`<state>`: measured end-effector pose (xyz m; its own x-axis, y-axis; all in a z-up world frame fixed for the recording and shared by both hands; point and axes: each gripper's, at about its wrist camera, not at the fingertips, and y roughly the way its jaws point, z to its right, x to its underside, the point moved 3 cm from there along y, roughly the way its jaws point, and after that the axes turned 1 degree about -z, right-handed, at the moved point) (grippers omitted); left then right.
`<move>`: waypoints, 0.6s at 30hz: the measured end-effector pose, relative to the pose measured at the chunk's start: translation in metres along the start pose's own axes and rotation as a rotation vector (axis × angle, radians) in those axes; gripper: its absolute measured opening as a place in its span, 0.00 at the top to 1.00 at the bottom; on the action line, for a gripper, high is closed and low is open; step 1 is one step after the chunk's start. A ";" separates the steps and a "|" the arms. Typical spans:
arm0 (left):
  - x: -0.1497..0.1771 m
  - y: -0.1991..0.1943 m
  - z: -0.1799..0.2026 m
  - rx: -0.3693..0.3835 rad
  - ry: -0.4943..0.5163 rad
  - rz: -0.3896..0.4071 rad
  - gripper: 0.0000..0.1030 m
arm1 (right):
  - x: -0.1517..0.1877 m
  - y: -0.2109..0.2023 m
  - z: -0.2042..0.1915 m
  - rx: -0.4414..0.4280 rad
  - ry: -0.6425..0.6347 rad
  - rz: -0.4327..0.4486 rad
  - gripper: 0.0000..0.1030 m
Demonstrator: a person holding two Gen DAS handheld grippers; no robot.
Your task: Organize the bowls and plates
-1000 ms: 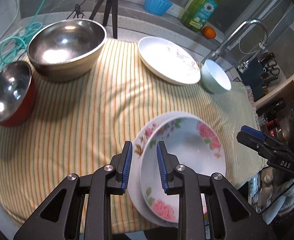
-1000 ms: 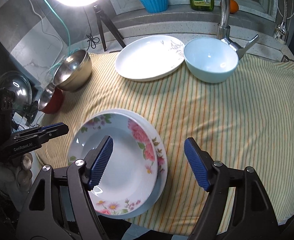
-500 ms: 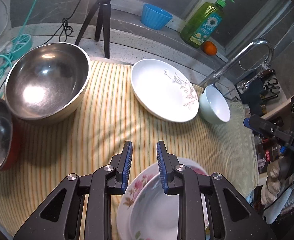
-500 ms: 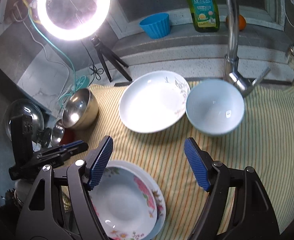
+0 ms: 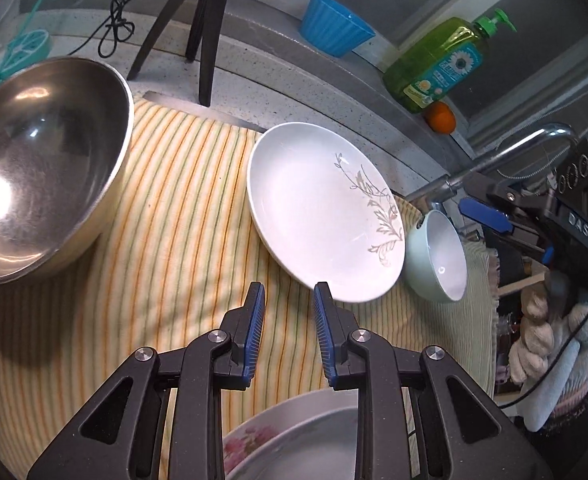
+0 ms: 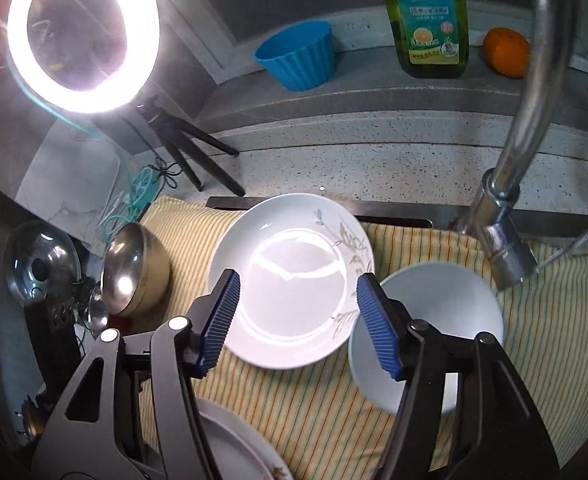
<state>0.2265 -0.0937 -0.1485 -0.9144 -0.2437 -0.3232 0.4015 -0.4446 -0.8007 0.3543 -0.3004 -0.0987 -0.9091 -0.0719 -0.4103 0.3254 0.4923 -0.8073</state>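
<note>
A: How did the left gripper [image 5: 286,300] stand?

B: Its fingers [image 5: 254,322] were parted by a narrow gap with nothing between them; just beyond their tips lay the white leaf-patterned plate [image 5: 321,212] on the striped cloth [image 5: 174,248]; under the fingers' base, at the near edge, showed the rim of the flowered plates [image 5: 294,444].

A: And the right gripper [image 6: 298,294]?

B: Its fingers [image 6: 375,326] were spread wide and held nothing; the same white plate [image 6: 290,280] showed in the gap between them, lying on the cloth below; the pale bowl [image 6: 445,308] sat just behind the right-hand finger, touching or nearly touching the plate's edge; I could not tell which.

A: What lay further out?

B: To the left of the left fingers stood the large steel bowl [image 5: 42,168], well apart from the plate; beyond the plate, on the ledge, stood a blue cup [image 5: 333,26], a green soap bottle [image 5: 437,68] and an orange [image 5: 441,117]; the tap [image 6: 529,120] rose beyond the pale bowl; a lit ring light [image 6: 82,36] on its tripod stood far left of the right fingers.
</note>
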 end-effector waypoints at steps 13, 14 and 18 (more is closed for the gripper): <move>-0.014 0.024 -0.011 0.013 -0.107 -0.016 0.77 | -0.042 0.068 0.031 0.065 0.018 -0.143 0.59; -0.014 0.025 -0.012 0.013 -0.111 -0.016 0.77 | -0.043 0.071 0.032 0.070 0.015 -0.150 0.60; -0.016 0.031 -0.015 0.019 -0.129 -0.026 0.77 | -0.045 0.084 0.034 0.091 -0.009 -0.180 0.63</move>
<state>0.2524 -0.0907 -0.1755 -0.9108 -0.3399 -0.2341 0.3799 -0.4684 -0.7977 0.4317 -0.2855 -0.1620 -0.9525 -0.1595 -0.2594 0.1805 0.3905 -0.9027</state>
